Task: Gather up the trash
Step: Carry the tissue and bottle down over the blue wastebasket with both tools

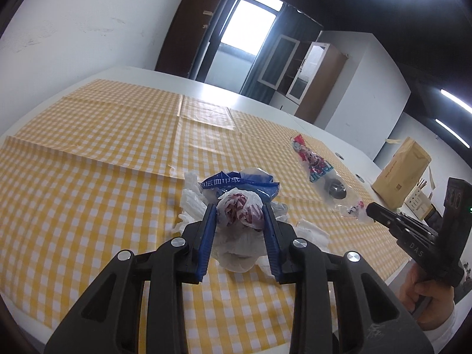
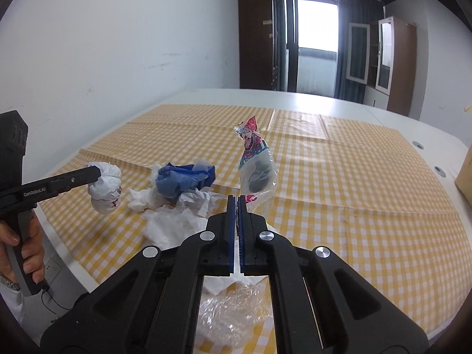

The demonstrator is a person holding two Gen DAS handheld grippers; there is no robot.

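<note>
Trash is being gripped by both tools: a crumpled white wad (image 1: 242, 211) is being clamped by the left gripper (image 1: 239, 216) above the table, and a clear printed wrapper (image 2: 256, 165) is being pinched at its lower edge by the right gripper (image 2: 236, 203). Below, a yellow checked tablecloth (image 1: 88, 177) is being spread over a white table (image 2: 324, 97). A blue packet (image 2: 184, 181) and tissues (image 2: 174, 221) are being left heaped between them. A brown paper bag (image 1: 401, 171) is standing at the table's edge, near cabinets (image 1: 306, 73) and a bright window (image 2: 317, 23).

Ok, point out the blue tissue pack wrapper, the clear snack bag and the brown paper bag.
blue tissue pack wrapper (image 1: 240, 184), left wrist view, printed blue top.
clear snack bag (image 2: 256, 162), right wrist view, clear middle.
brown paper bag (image 1: 401, 171), left wrist view, front face.
</note>
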